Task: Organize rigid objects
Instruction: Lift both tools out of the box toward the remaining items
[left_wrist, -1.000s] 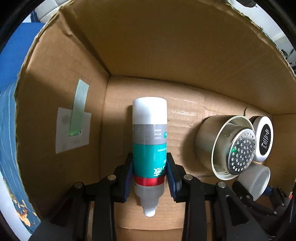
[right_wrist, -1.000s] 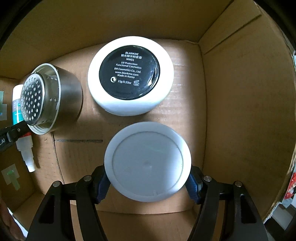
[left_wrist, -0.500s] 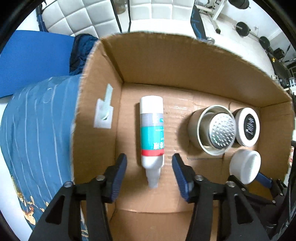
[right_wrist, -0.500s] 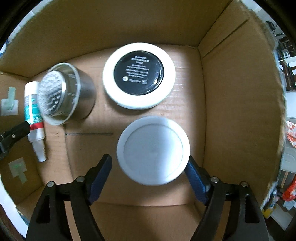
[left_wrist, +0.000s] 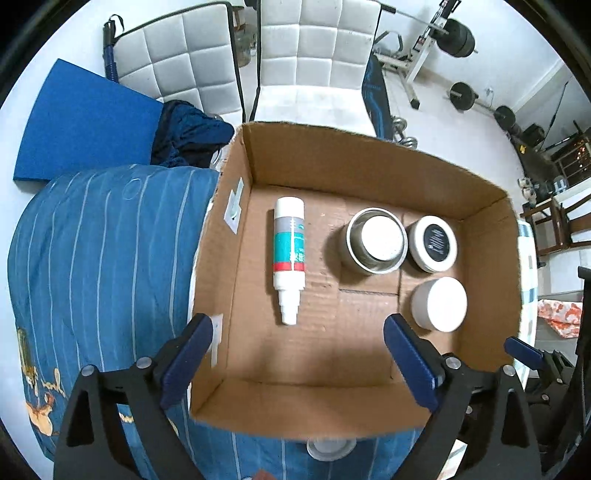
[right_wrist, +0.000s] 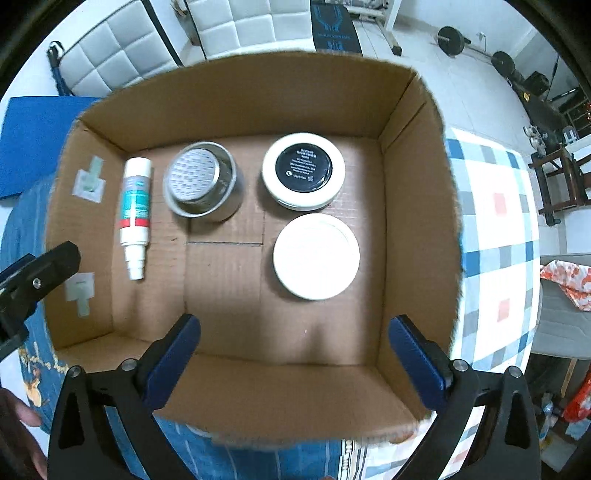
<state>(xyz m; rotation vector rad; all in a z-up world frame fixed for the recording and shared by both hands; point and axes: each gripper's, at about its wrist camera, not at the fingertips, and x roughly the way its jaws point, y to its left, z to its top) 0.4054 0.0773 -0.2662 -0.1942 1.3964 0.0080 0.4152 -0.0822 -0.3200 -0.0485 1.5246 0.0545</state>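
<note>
**A:** Four rigid items lie on the floor of the cardboard box (left_wrist: 369, 166), seen from above in both wrist views. How do we read the layout?

**B:** In the left wrist view, the spray bottle (left_wrist: 289, 254) lies flat at centre left of the frame, cap toward the top, nozzle toward the bottom. Right of centre stands the steel cup (left_wrist: 375, 240); just beside it, further right, is the black-labelled compact (left_wrist: 434, 243), and below that the white jar (left_wrist: 439, 303). We cannot tell whether cup and compact touch.

**A:** And our tools?

**B:** The left hand-held gripper (left_wrist: 297, 363) hangs above the near edge of the box, at the bottom of the frame, its blue pads spread wide and pinching nothing. In the right wrist view the right hand-held gripper (right_wrist: 295, 360) is likewise spread and empty, with the white jar well above its pads in the frame.

**A:** So where do we stand on the job?

**B:** We judge it close to finished. Everything we can see of the task's objects sits inside the box, apart from one another and in rough rows; nothing is in our grip. The box rests on blue striped bedding (left_wrist: 103, 258), and a checked cloth (right_wrist: 495, 221) shows at the right of the right wrist view. Whether more items wait outside the frames, we cannot say.
</note>
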